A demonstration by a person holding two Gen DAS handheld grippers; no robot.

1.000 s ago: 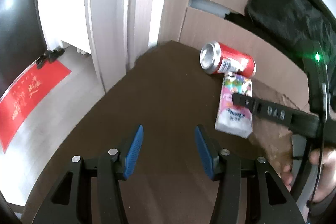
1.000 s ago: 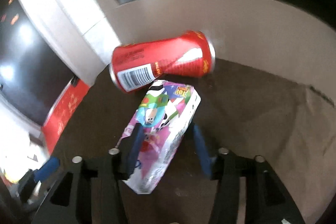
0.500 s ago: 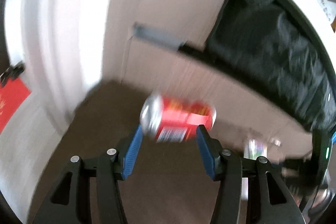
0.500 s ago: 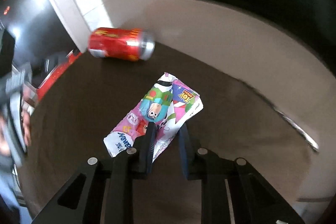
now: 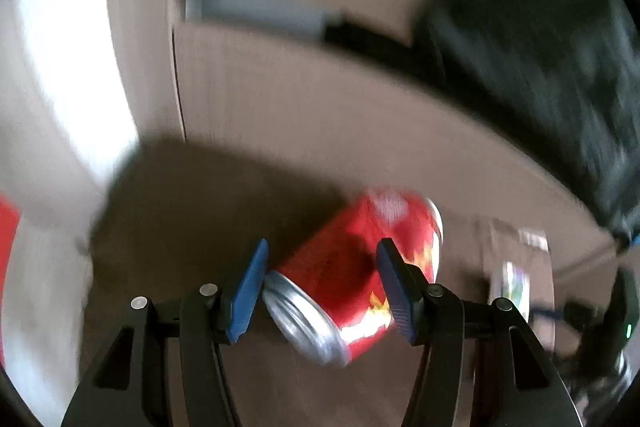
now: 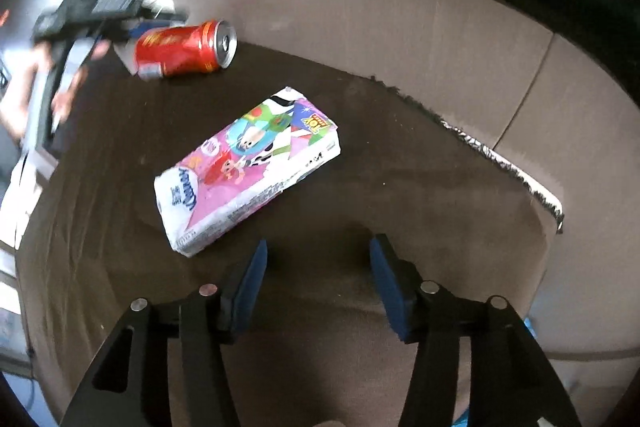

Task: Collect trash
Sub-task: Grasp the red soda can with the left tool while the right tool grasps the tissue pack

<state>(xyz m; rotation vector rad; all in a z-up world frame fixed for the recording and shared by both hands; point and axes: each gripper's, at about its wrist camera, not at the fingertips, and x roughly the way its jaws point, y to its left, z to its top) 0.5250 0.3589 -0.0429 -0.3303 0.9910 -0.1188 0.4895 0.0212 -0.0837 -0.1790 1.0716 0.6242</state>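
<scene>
Since a second ago, the left gripper [image 5: 320,287] has swung over to straddle the red can [image 5: 356,279], fingers spread, not yet clenched, while the right gripper [image 6: 316,283] has released the tissue pack [image 6: 248,167] and pulled back, fingers apart. Both items lie on the brown mat [image 6: 400,187]. Lying skewed between the pads, the round can could roll or squirt out as they close.
</scene>
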